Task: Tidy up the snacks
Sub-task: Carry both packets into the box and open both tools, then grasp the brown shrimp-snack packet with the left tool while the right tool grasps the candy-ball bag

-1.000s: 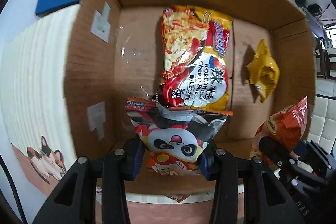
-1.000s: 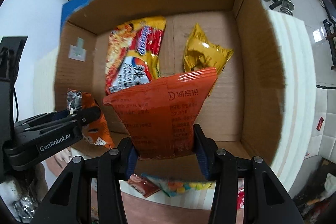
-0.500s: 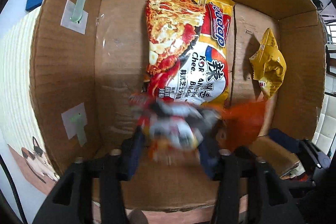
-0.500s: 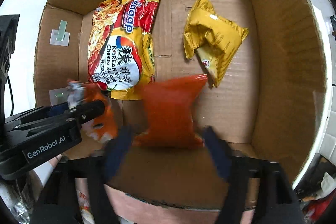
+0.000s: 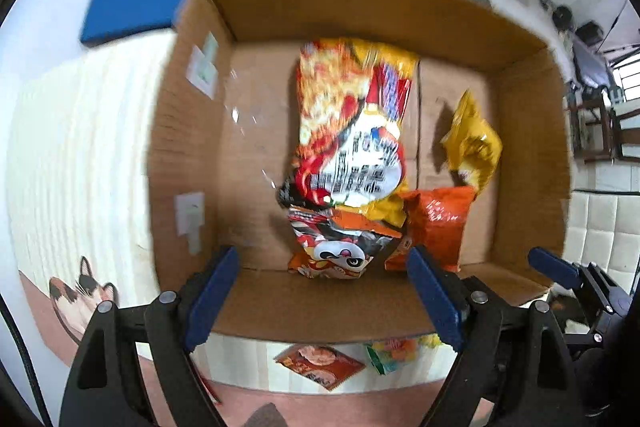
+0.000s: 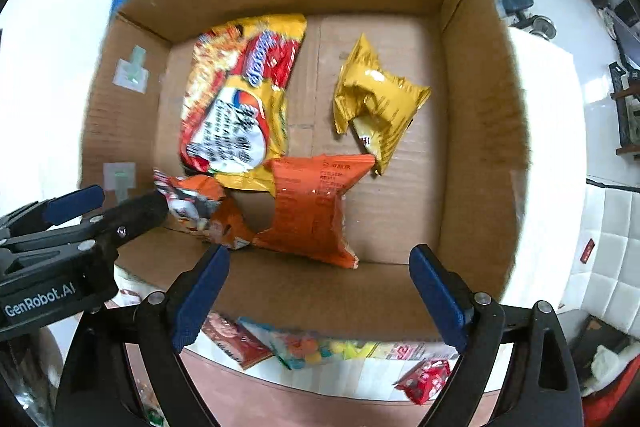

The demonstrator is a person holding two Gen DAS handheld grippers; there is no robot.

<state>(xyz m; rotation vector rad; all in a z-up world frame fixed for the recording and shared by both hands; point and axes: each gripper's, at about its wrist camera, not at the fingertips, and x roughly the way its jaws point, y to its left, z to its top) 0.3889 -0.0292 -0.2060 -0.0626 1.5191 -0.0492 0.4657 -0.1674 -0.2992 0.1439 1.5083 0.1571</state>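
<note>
cream ribbed mat (image 5: 80,155) under cardboard box (image 5: 360,3).

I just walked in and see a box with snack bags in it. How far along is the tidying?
Four packets already lie in the cardboard box: the noodle bag, the yellow packet, the orange packet and the panda packet. Nothing is in hand: the left tongs and right tongs are both open and empty. Several packets, such as the candy bag, remain outside on the table.

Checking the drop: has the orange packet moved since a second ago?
Yes. The orange packet left the right tongs, now open, and lies on the cardboard box floor beside the yellow bag.
</note>
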